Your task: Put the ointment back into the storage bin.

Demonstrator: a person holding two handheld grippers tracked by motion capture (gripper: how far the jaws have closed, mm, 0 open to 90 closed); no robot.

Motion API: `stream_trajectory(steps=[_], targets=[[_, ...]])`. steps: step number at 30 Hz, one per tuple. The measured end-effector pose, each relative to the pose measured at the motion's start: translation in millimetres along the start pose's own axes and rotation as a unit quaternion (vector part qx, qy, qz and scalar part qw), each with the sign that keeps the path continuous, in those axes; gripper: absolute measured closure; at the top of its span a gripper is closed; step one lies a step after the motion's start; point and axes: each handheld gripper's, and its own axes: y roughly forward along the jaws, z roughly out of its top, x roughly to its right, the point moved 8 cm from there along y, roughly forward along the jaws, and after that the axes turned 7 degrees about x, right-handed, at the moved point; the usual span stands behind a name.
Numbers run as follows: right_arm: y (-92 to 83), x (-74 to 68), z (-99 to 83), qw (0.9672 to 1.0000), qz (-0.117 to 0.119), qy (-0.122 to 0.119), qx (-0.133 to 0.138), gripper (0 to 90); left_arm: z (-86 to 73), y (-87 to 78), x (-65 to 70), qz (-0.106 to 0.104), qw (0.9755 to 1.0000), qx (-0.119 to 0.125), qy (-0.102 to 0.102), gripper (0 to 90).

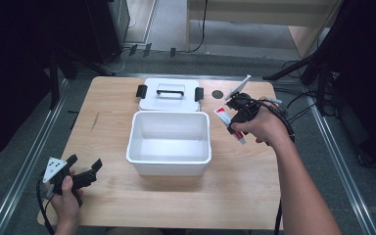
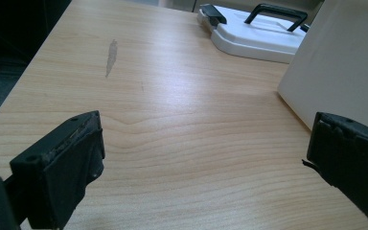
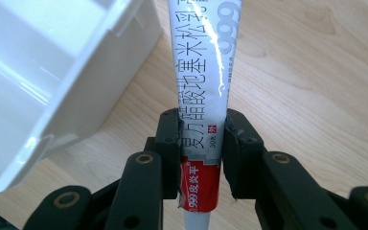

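Ointment tube (image 3: 199, 120) is pinched between the pressed-in jaws of the right gripper (image 3: 202, 143), held above the tabletop (image 1: 254, 196) just beside the right wall of the open white box (image 1: 169, 161). Loading appears to be in hand; the tube must next be carried over the rim and released. The left gripper (image 1: 81, 171), jaws spread, is held idle near the front left corner.
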Motion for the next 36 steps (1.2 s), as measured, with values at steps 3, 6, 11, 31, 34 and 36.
stream_trajectory(steps=[3,6,11,31,34,36], targets=[[-5.4,-4.2,5.3,1.0000,0.003,-0.003,0.007,71.5,0.0,0.1,-0.1,0.000,1.0000,0.000,0.000,0.0],[-7.8,-6.5,8.7,0.9999,0.005,-0.011,0.012,71.5,0.1,0.0,-0.2,0.000,1.0000,0.000,0.000,0.0],[-16.3,-18.0,18.0,0.9993,0.015,-0.026,0.022,71.5,0.2,0.3,-0.2,0.001,1.0000,0.001,0.000,0.0],[-6.7,-81.3,46.5,0.9737,0.086,-0.206,0.043,71.3,0.1,0.3,-0.4,-0.001,1.0000,-0.001,-0.003,0.0],[-4.1,-86.4,48.0,0.9684,0.090,-0.228,0.045,71.4,0.1,0.4,-0.6,0.000,1.0000,0.000,-0.004,0.0],[-2.0,-90.6,49.2,0.9648,0.091,-0.243,0.043,71.4,0.1,0.4,-0.6,-0.001,1.0000,0.000,-0.004,0.0]])
